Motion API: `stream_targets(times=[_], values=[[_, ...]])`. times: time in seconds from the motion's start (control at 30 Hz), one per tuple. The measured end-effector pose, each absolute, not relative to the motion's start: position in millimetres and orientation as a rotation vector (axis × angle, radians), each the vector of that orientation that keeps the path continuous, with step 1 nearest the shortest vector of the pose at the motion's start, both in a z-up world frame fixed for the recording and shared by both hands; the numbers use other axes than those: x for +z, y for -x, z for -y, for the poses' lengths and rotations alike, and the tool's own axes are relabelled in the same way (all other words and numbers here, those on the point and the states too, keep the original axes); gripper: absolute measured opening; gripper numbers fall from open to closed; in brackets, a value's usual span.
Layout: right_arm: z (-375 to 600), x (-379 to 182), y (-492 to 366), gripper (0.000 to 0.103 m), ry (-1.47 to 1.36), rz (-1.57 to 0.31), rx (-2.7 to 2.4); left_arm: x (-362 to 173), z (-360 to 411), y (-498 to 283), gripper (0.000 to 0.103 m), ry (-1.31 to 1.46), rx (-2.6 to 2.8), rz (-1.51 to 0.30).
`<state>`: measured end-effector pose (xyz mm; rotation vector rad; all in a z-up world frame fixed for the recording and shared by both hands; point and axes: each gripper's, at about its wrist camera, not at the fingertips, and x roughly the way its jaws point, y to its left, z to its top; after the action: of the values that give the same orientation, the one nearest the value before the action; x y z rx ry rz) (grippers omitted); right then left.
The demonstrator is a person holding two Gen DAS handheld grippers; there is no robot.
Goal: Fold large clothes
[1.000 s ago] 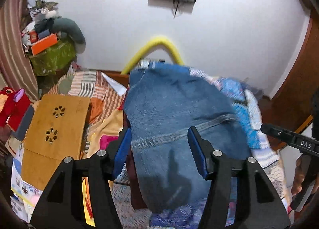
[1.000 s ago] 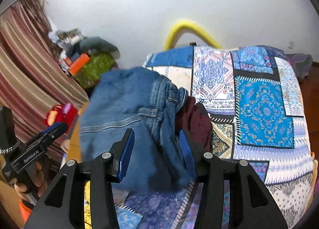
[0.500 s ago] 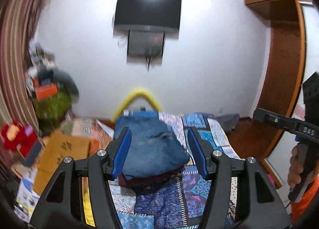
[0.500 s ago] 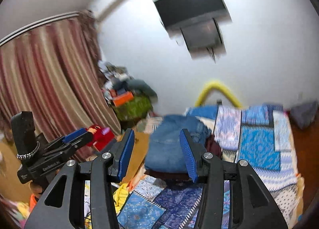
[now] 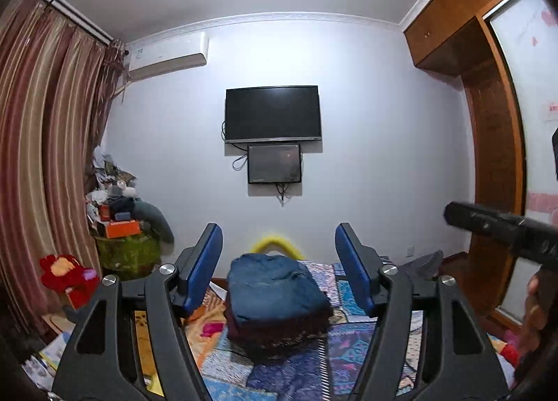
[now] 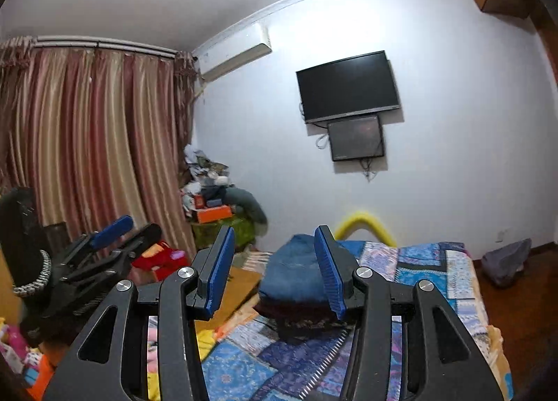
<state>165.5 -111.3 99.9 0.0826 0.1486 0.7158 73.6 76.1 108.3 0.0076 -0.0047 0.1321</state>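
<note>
A folded pair of blue jeans [image 5: 275, 289] lies on top of a dark maroon folded garment [image 5: 279, 331], stacked on the patchwork bedspread [image 5: 348, 345]. The stack also shows in the right wrist view, jeans [image 6: 293, 272] over the maroon garment [image 6: 300, 314]. My left gripper [image 5: 279, 268] is open and empty, raised well back from the stack. My right gripper [image 6: 275, 272] is open and empty, also held high and away from it. The right gripper shows at the right edge of the left wrist view [image 5: 502, 226]; the left gripper shows at the left of the right wrist view [image 6: 104, 247].
A wall TV [image 5: 272, 113] hangs above the bed's far end. A cluttered pile [image 5: 122, 226] and a red plush toy [image 5: 66, 275] sit left by striped curtains [image 5: 42, 157]. A wooden lap board [image 6: 230, 293] lies left of the bed. A wooden wardrobe [image 5: 488, 122] stands right.
Both grippers have pulled back and up from the folded jeans, which were close between the fingers a second ago. The stack now lies far off on the bed; both stay open.
</note>
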Motion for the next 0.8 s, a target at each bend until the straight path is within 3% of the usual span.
stream_targets(times=[0.07,0.13,0.3,0.8], values=[[110.0,98.8,-158.8,0.05,-0.056,-0.13,0.68,101.8,-76.3,-69.9,0.082,0.013,0.122,-0.004],[109.5,97.0,-155.2,0.075,-0.043,-0.099,0.634,95.7,-75.5,-65.4,0.09,0.02,0.137,0.005],[112.7,98.0,-152.1,0.101,-0.059,-0.047,0.589,88.7,-75.1,-62.0,0.096,0.016,0.175,0.002],[120.7,82.8,-139.2,0.103,-0.054,-0.082,0.58,76.7,-72.8,-51.0,0.1,0.03,0.183,0.0]])
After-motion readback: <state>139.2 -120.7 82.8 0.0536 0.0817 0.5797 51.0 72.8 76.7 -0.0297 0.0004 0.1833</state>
